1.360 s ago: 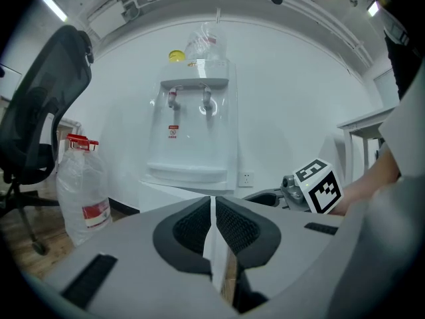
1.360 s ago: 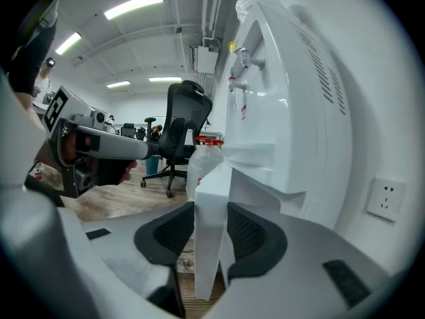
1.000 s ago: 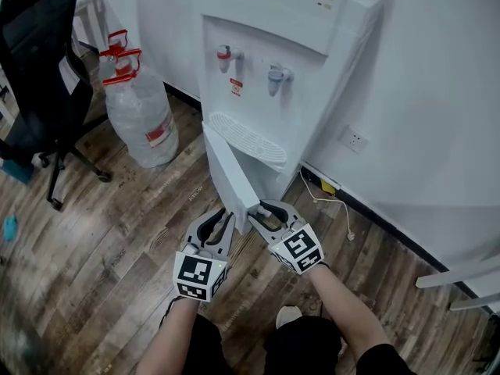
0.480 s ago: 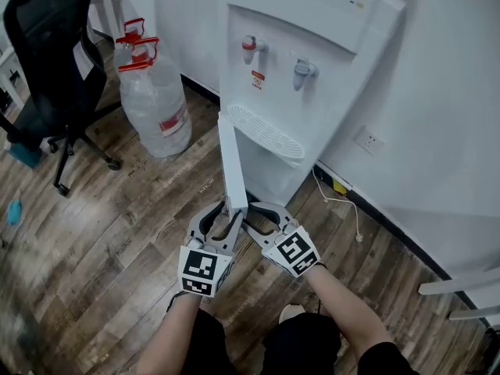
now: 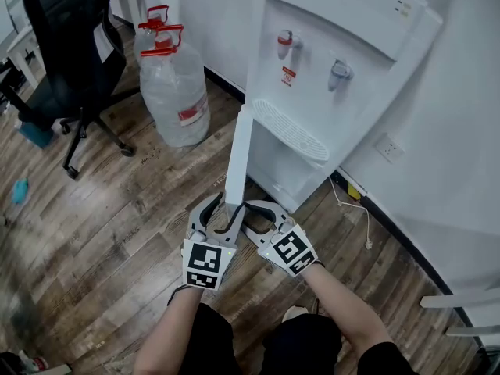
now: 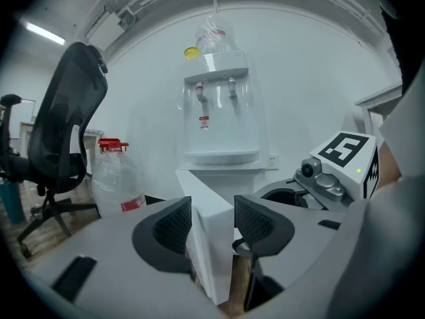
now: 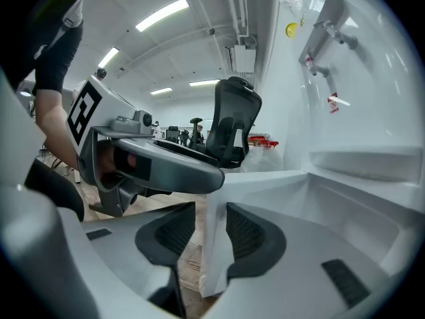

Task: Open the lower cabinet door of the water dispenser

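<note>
A wood-plank floor (image 5: 117, 209) runs up to white walls (image 5: 461, 131). At the far left stand a black office chair (image 5: 70, 45) and a clear water jug (image 5: 176, 84) with a red cap. A socket (image 5: 388, 148) sits on the wall to the right of the white water dispenser (image 5: 336, 22).

The cabinet door (image 5: 238, 151) is low on the dispenser's front, under the drip tray. It stands upright with its long axis vertical. It is swung out so that its free edge points at the person, with the hinged side far.

The left gripper (image 5: 221, 209) is released. Its jaws have just been opening, and the door's edge stands between them with neither pad pressing. The right gripper (image 5: 244, 216) is also loose around that edge. Its jaws have been closing a little; its right pad lies against the door and its left pad stands just clear.

A second ago the door slanted across the cabinet front. Now it stands nearly straight out, and both grippers have come nearer along with it.
</note>
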Motion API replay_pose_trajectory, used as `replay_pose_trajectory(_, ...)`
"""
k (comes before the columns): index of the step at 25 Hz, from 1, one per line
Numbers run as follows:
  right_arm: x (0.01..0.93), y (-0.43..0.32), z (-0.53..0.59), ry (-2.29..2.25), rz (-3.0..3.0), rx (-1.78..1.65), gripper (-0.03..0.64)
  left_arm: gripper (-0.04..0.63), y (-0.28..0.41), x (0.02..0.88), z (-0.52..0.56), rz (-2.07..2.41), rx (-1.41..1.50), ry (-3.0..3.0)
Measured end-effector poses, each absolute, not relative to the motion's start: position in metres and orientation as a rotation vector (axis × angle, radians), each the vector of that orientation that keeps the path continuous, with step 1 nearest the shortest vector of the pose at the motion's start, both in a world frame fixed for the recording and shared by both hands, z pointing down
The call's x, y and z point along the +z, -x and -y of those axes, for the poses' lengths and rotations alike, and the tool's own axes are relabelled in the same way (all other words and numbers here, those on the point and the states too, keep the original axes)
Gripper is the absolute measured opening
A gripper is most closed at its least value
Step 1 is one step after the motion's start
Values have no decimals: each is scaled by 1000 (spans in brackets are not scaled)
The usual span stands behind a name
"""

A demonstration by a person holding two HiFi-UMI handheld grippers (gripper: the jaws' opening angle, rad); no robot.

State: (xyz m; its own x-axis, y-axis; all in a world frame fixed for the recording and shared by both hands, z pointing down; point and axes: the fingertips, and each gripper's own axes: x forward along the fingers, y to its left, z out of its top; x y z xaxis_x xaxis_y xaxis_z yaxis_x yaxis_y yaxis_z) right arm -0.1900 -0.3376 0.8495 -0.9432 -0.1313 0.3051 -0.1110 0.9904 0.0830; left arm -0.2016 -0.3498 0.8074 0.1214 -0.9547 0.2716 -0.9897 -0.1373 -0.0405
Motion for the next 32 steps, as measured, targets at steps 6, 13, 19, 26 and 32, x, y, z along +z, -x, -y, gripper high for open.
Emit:
replay_pose_trajectory(6, 852, 206, 332, -136, 2837, -86, 158, 195, 220, 814, 344, 2003, 368, -2188)
replay_pose_trajectory(13, 854, 223, 329, -99, 2855, -81, 158, 195, 236, 820, 344, 2045, 395, -2134)
replay_pose_trajectory(19, 859, 228, 328, -75, 2856, -73, 158, 195, 254, 822, 343, 2085, 404, -2092)
replay_pose_trajectory(26, 852, 216, 341, -122, 2882, -36, 111, 193, 293, 822, 338, 2153, 404, -2025)
replay_pose_trajectory(32, 835, 204, 349, -172, 2900, -28, 65, 193, 320, 823, 340, 2185, 425, -2017)
